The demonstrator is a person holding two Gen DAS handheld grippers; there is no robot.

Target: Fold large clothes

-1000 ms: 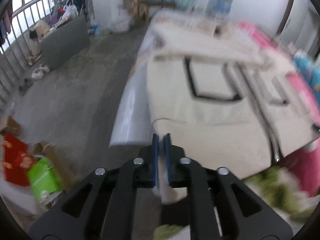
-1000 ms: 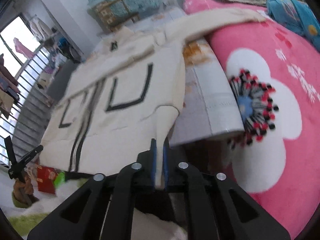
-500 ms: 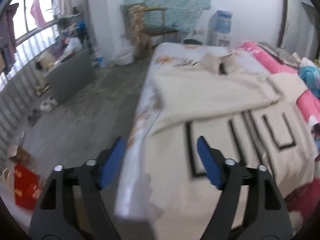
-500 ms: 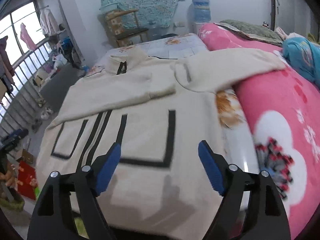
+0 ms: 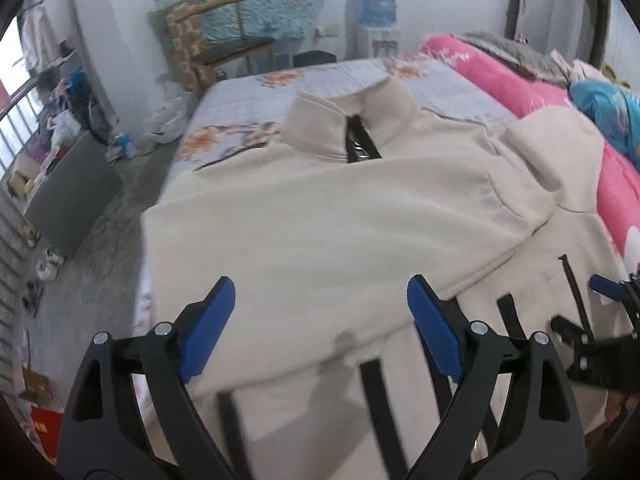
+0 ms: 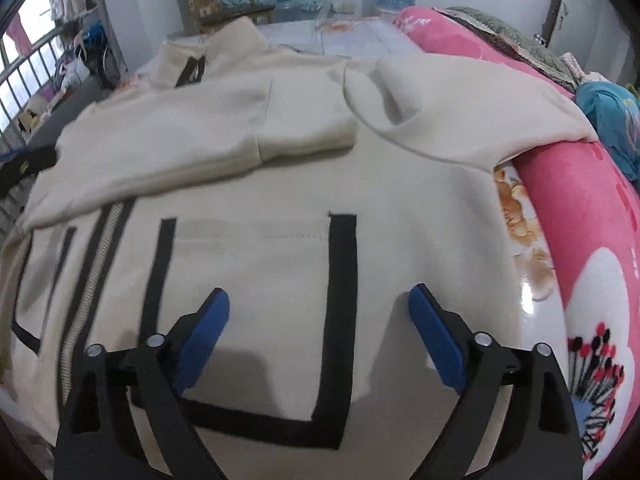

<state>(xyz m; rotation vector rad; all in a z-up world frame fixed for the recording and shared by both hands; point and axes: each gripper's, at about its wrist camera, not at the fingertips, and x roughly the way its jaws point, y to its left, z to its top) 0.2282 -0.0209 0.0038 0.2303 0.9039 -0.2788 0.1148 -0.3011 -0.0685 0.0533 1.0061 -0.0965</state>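
We hold both grippers, left [image 5: 320, 328] and right [image 6: 318, 338], fingers spread wide and empty, over the jacket [image 6: 260, 272], lying lengthwise, collar [image 5: 348, 124] pointing away.

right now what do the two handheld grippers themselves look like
Both look alike. The left gripper and right gripper each have two matte black plastic arms with triangular cut-outs, round silver screw heads near the joints, and flat bright blue pads lining the fingers. No cables, markings or sleeves show.
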